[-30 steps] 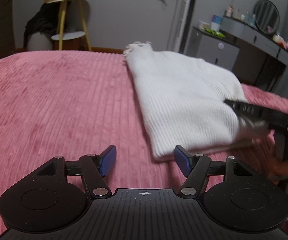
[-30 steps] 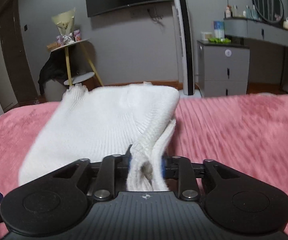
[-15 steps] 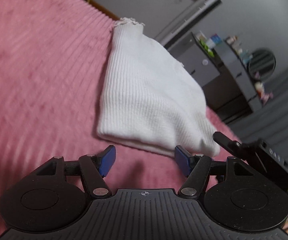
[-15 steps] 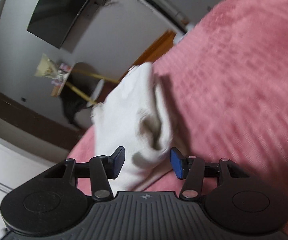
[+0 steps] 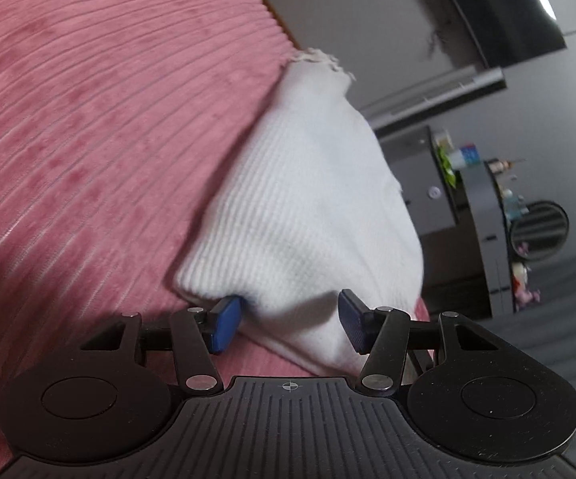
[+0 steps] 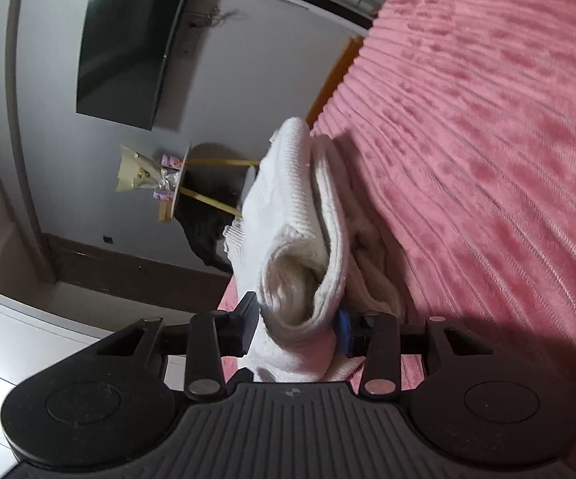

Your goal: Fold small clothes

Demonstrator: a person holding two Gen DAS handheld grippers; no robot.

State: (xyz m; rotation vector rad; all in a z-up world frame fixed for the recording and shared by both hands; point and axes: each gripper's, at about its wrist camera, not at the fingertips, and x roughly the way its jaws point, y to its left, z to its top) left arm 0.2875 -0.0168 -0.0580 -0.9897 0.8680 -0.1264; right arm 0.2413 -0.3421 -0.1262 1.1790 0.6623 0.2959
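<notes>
Sweater point(image 5: 308, 215) on pink ribbed bedspread point(image 5: 88, 119); left fingers point(image 5: 227, 321) apart, right fingers point(image 6: 248, 321) seemingly gripping it; TV point(image 6: 124, 52) on wall.

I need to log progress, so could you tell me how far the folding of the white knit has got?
Done: the knit is already doubled into a compact stack on the pink bedspread; layered edges show in the right wrist view. In hand: the right gripper pinches one layered end, and the left gripper is open around the near edge. Left: closing the left gripper, any final fold, and setting it down flat.
</notes>
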